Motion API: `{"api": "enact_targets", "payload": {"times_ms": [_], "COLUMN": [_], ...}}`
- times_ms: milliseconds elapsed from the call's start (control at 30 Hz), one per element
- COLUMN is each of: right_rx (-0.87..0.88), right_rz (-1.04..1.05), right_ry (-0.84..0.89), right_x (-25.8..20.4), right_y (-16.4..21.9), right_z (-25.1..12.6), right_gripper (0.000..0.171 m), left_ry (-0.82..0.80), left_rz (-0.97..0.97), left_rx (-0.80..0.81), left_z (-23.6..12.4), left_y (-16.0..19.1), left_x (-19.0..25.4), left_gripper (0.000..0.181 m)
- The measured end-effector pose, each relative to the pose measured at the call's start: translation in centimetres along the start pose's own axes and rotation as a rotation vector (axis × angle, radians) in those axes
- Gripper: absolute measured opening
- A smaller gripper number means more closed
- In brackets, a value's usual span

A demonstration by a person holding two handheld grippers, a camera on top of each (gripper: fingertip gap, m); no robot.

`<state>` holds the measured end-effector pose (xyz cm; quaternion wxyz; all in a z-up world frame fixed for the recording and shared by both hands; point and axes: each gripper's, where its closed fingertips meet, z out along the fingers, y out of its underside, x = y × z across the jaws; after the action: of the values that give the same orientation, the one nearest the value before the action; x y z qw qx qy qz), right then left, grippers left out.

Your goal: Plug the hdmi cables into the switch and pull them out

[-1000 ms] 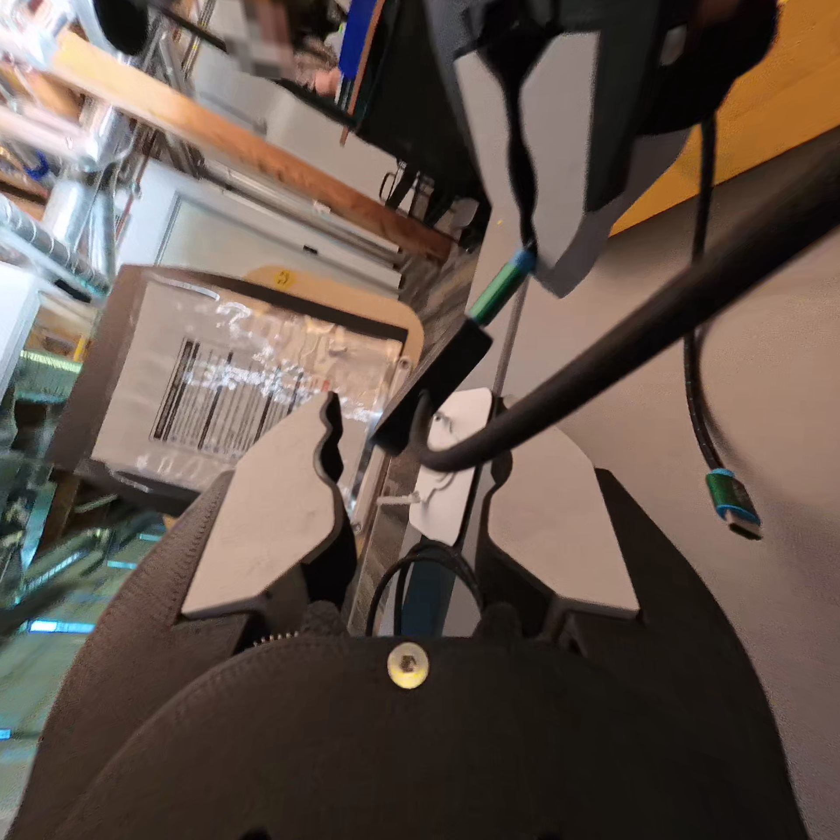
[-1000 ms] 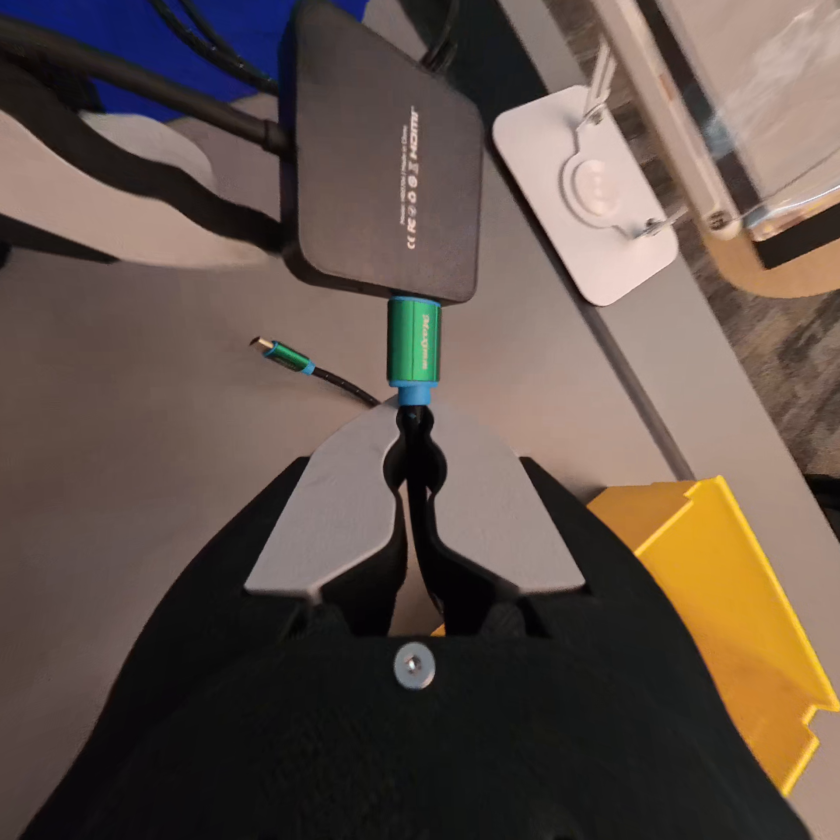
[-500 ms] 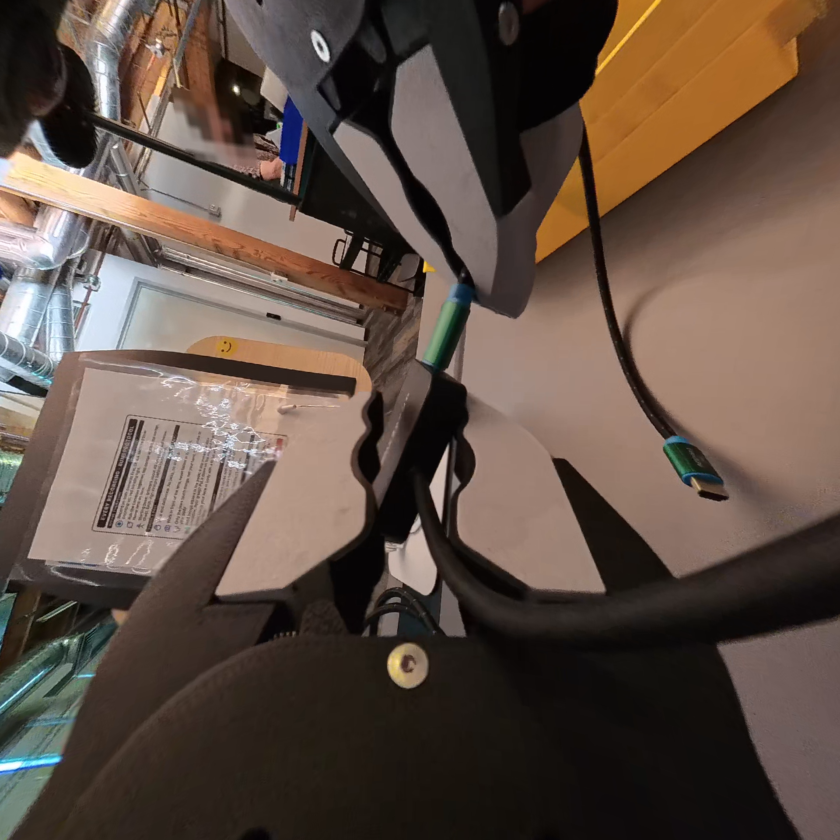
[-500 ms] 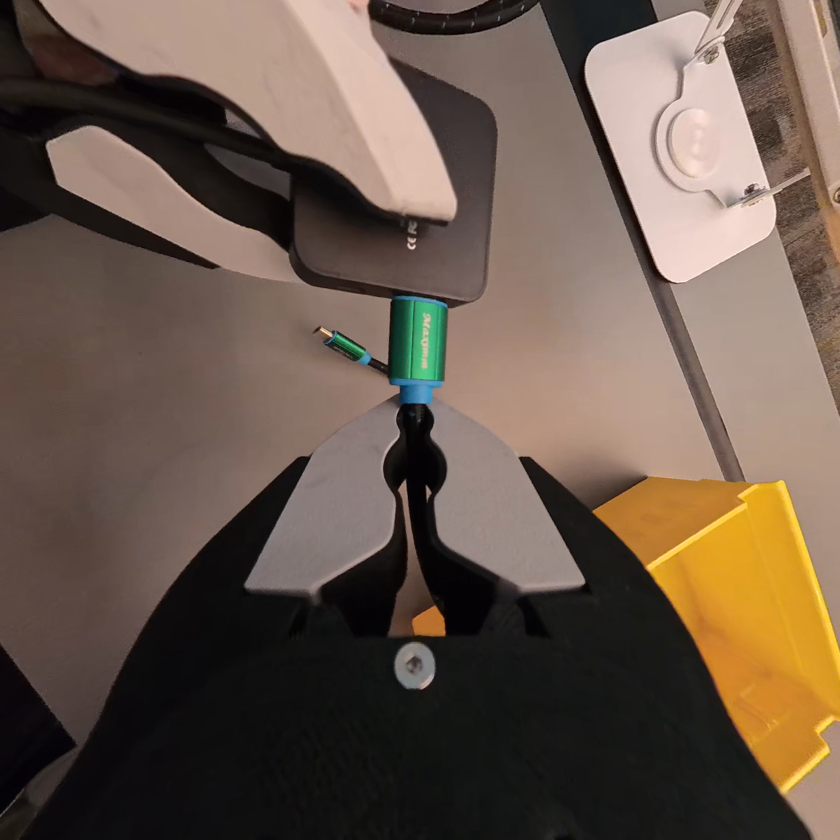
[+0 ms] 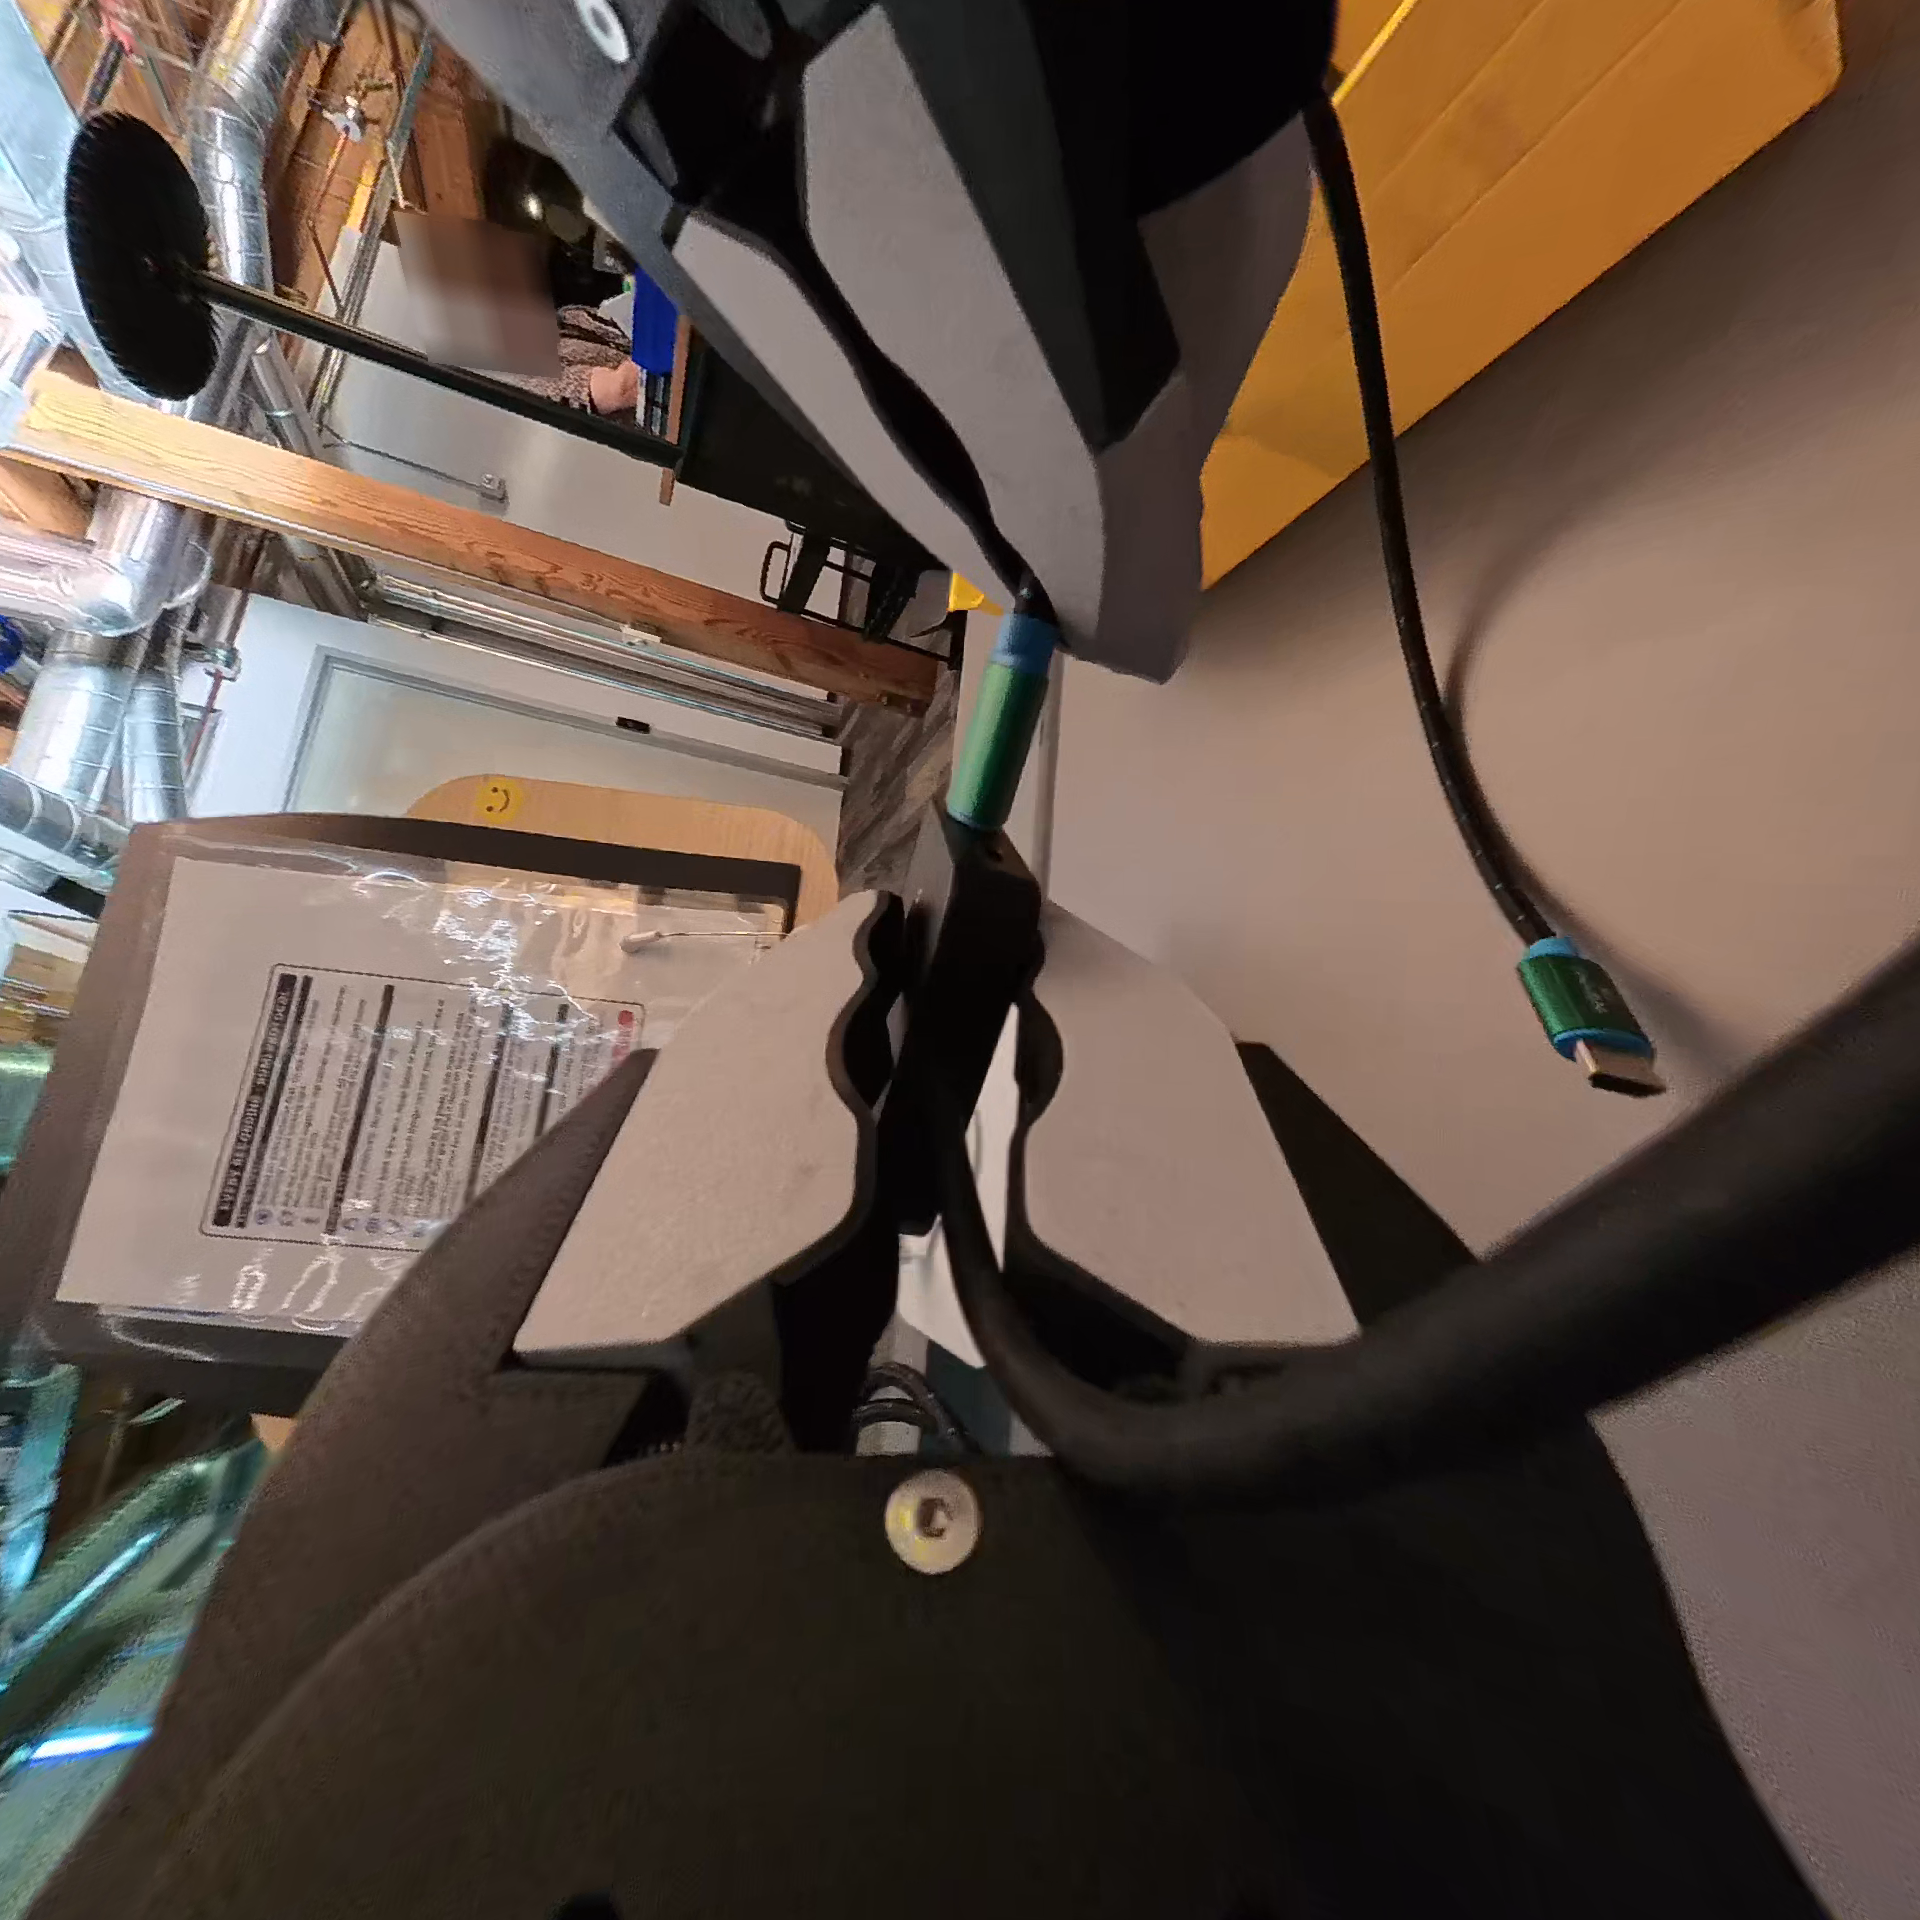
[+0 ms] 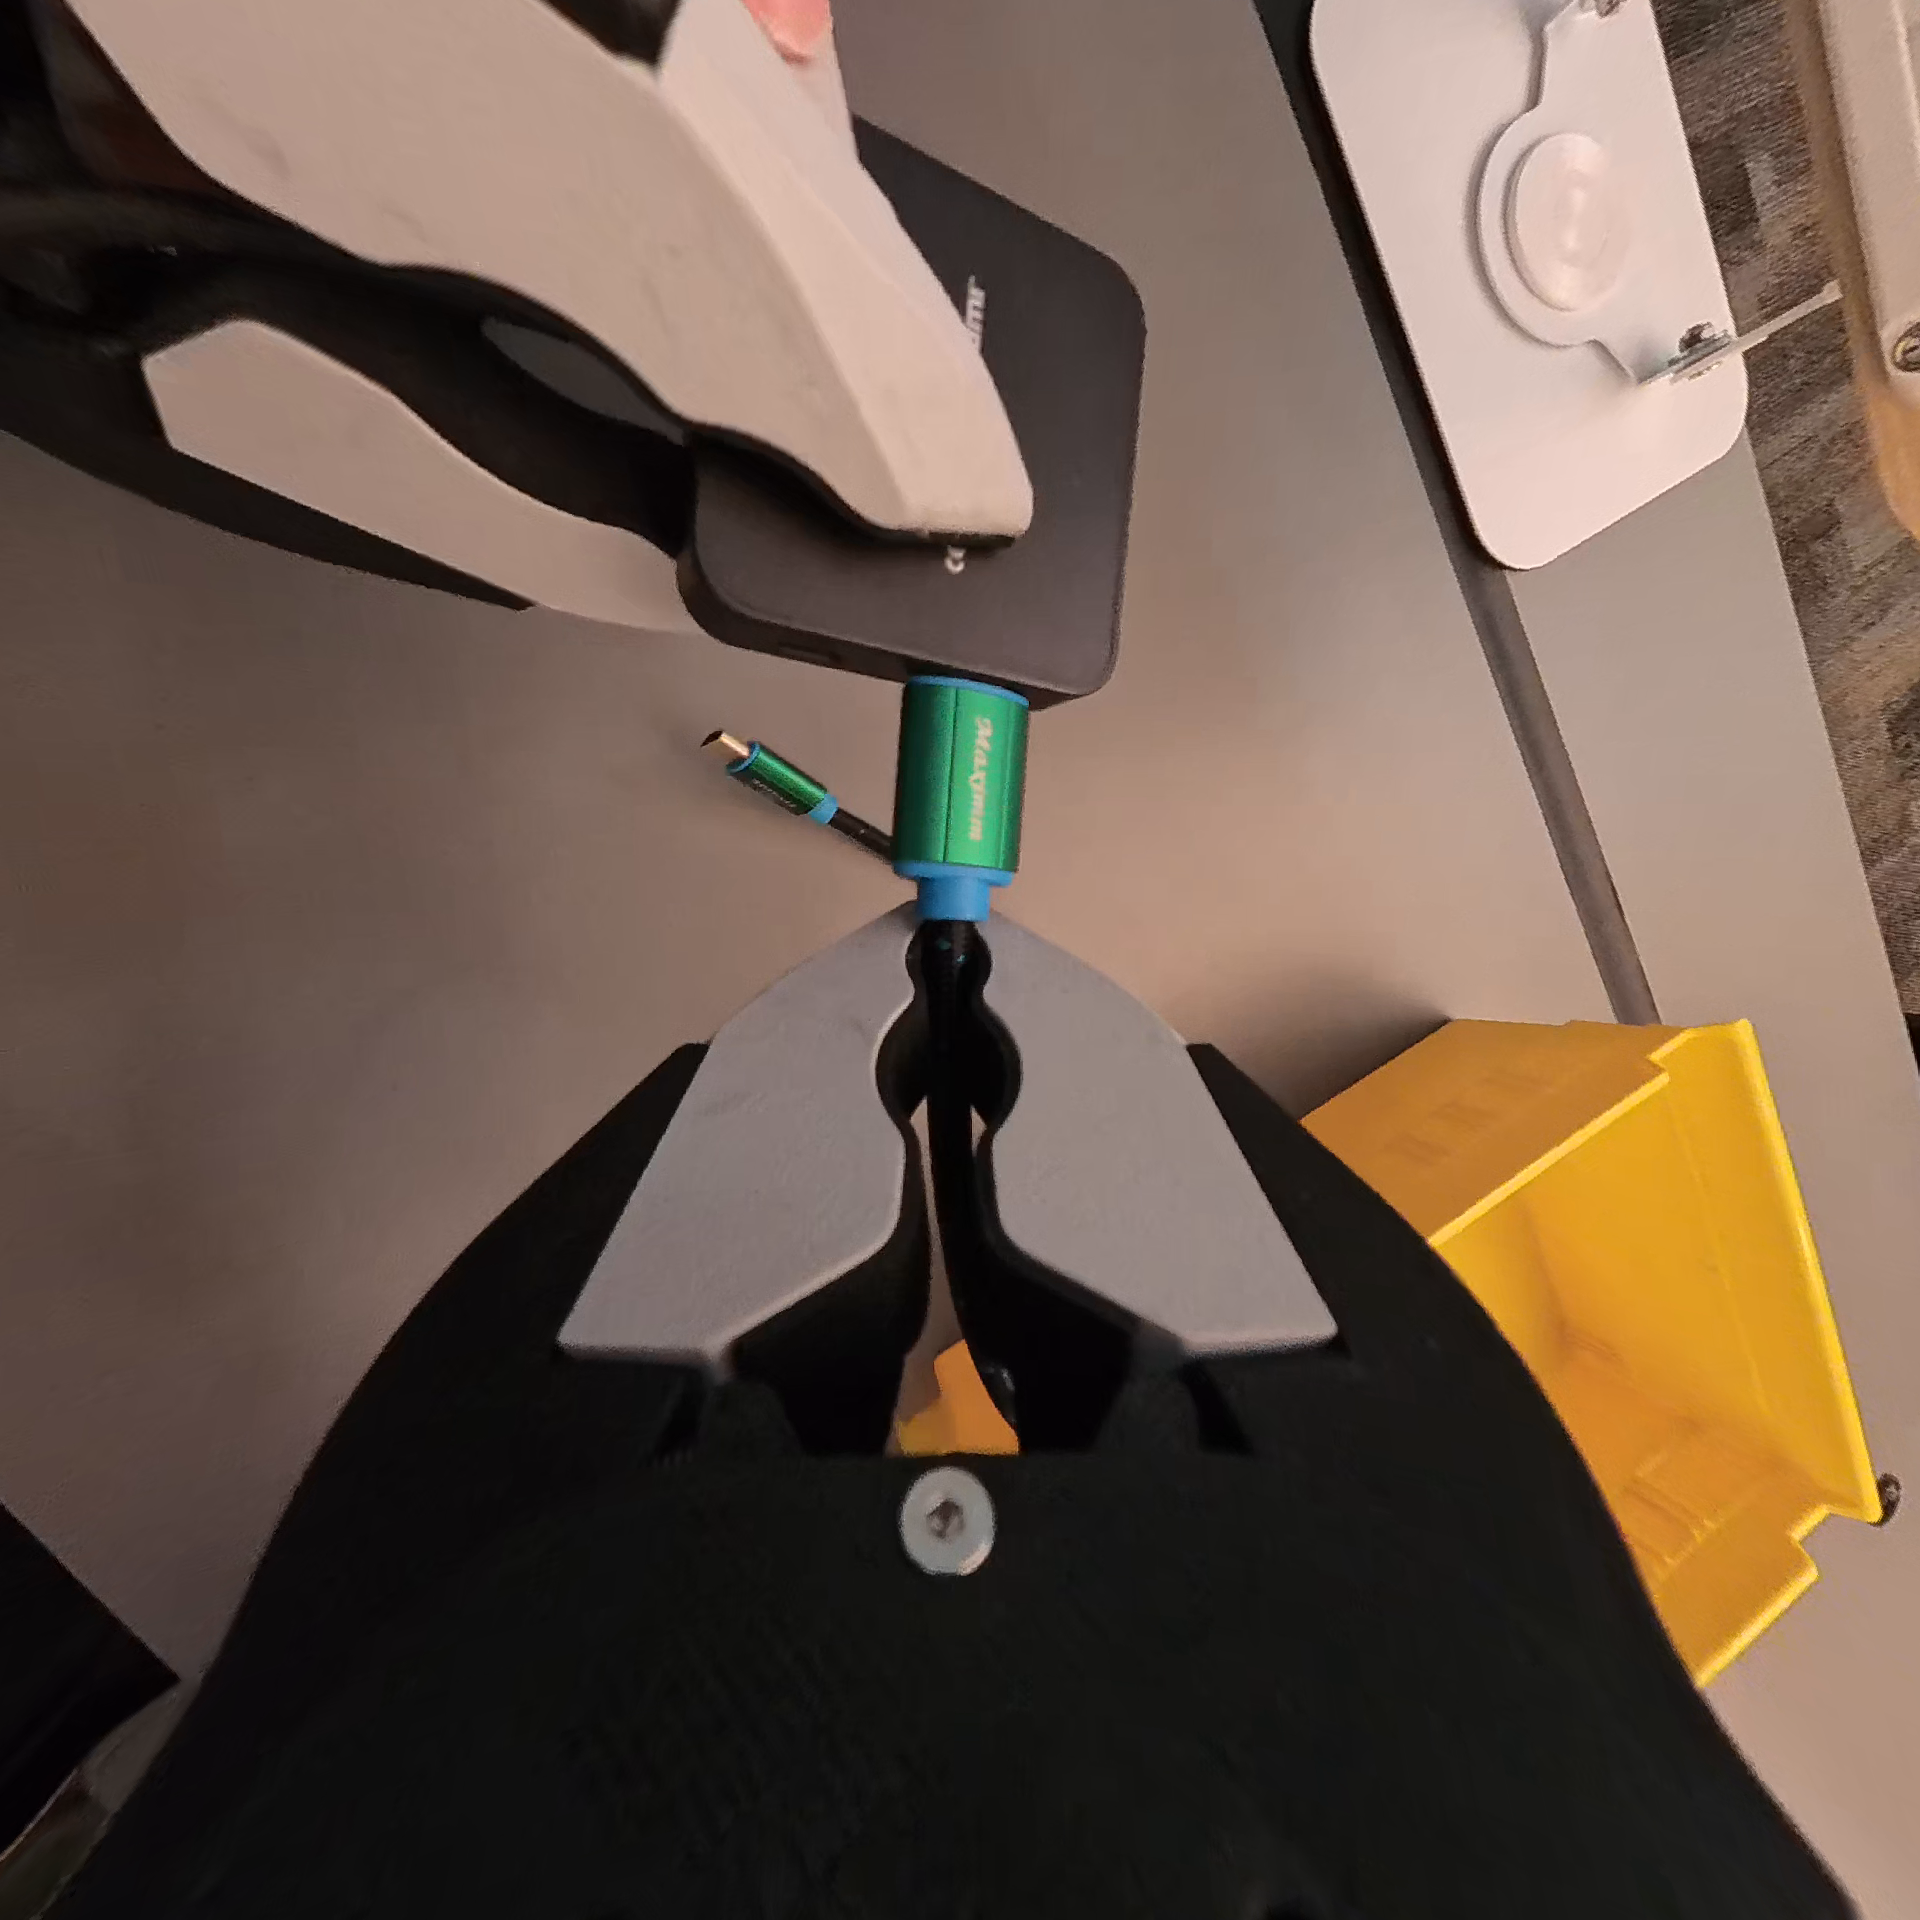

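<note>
Seen from the right wrist view, from left to right.

On the left, bare grey table (image 6: pixel 312 883). Up high on the left, the left gripper (image 6: pixel 831 561), squeezed shut on the black switch (image 6: pixel 1039 447), with one finger on top and one underneath.

Just below the switch, a loose green plug (image 6: pixel 774 781) lying on the table, stuck into nothing. Right beside it, a bigger green plug (image 6: pixel 961 779), pushed into the near edge of the switch. Under that plug, the right gripper (image 6: pixel 951 925), pinched narrow on the thin black cable (image 6: pixel 951 1143) just behind the plug.

Over on the right, a yellow bin (image 6: pixel 1558 1299). Up in the right corner, a white flat stand (image 6: pixel 1558 416) at the table's edge.

Seen from the left wrist view, on the left, a paper sign in a shiny clear sleeve (image 5: pixel 364 1070). In the middle, the switch seen from its thin side, tight between both fingers. On the right, a thick black cable (image 5: pixel 1558 1309) bending away from the switch.
</note>
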<state>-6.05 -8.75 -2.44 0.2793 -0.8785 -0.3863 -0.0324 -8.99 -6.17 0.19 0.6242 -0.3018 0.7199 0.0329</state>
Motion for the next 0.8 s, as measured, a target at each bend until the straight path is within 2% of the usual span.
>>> {"api": "enact_targets", "payload": {"times_ms": [33,167,267,467,600,700,733,767,800], "right_rx": [0.003,0.056,0.16,0.6,0.779,0.833,0.86,0.871,0.896], "right_rz": [-0.005,-0.042,-0.05,-0.094,-0.216,-0.21,-0.232,-0.311,-0.321], "right_ry": [0.012,0.075,0.283,0.602,0.769,0.687,0.581,0.387,0.24], "right_x": [0.1,1.0,3.5,4.6,3.3,2.0,0.7,-2.0,-3.8], "right_y": [0.0,-0.8,-2.4,-8.0,-9.5,-9.7,-9.9,-9.9,-10.0], "right_z": [-0.1,-0.6,-2.9,-9.5,-13.0,-14.0,-13.9,-13.1,-12.7], "right_gripper": [0.0,0.003,0.025,0.048,0.05,0.042,0.02,0.0,0.0], "left_ry": [-0.012,-0.057,-0.129,-0.293,-0.34,-0.375,-0.388,-0.399,-0.411], "left_rz": [0.023,0.064,0.049,-0.067,-0.061,-0.079,-0.089,-0.094,-0.095], "left_rx": [-0.006,-0.019,-0.049,0.035,0.02,0.005,0.01,0.012,0.015], "left_z": [0.0,-0.1,-0.8,-4.1,-5.6,-6.2,-6.4,-6.6,-6.8], "left_y": [0.0,-0.1,0.6,0.2,0.4,1.0,1.1,1.2,1.2], "left_x": [-0.1,-1.0,-2.8,-7.7,-9.2,-10.1,-10.4,-10.7,-10.9], "left_gripper": [0.018,0.016,0.015,0.014,0.014,0.014,0.014,0.014,0.014]}}
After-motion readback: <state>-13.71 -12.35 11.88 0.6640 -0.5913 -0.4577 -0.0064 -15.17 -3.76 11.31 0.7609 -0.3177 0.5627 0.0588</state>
